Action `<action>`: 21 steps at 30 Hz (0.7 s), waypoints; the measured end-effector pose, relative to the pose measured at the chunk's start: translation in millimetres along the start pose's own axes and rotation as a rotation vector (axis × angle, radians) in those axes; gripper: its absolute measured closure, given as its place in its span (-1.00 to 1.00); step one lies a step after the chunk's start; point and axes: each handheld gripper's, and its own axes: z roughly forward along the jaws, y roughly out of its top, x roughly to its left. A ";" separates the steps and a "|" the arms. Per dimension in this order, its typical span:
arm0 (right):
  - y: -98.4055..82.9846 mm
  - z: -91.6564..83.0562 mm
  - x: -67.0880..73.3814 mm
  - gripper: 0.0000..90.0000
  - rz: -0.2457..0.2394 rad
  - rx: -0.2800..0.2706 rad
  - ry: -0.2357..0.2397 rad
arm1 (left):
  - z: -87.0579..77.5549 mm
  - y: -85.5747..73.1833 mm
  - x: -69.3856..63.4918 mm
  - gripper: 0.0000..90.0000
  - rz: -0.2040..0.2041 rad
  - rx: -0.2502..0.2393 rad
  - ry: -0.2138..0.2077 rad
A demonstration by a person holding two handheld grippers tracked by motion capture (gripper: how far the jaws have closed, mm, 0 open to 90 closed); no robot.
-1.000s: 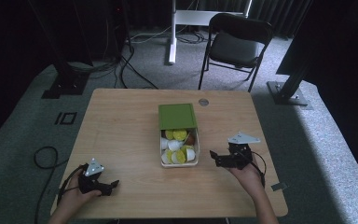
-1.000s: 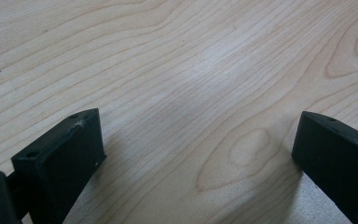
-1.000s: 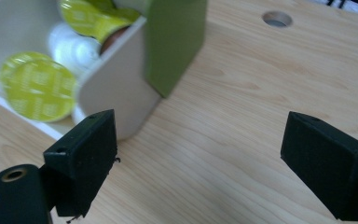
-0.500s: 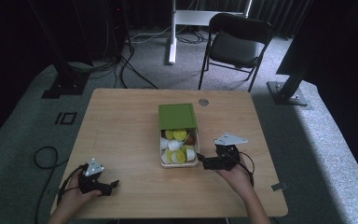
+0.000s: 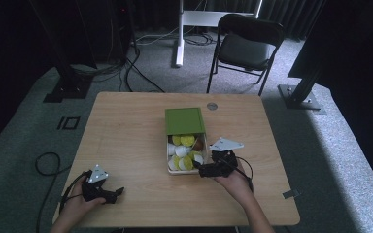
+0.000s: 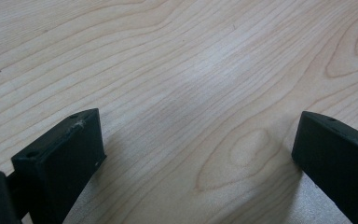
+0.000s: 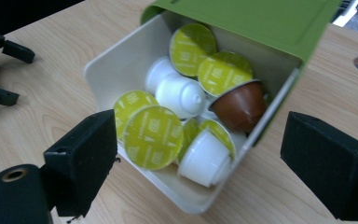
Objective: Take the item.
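Two grippers sit low in the high view. The right gripper has slid left since before and now rests just beside the box in the middle of the worktop, jaws wide apart. The left gripper stays put at lower left, jaws apart. The box has a green lid and yellow-green, white and brown pods.

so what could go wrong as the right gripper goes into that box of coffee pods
The pods lie loosely piled and tilted, so the open right gripper may pinch a lid edge and the pod could slip out. One of its fingers sits close to the box wall and may nudge the light box across the table.
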 end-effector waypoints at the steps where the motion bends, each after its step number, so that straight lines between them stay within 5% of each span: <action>1: 1.3 1.3 1.7 -0.76 -0.004 0.001 0.003 | 0.0 0.0 0.0 -0.93 0.000 0.000 0.000; 21: -0.2 39.8 33.3 -0.67 -0.024 0.059 0.032 | -0.1 0.0 0.1 -0.93 0.000 0.001 -0.001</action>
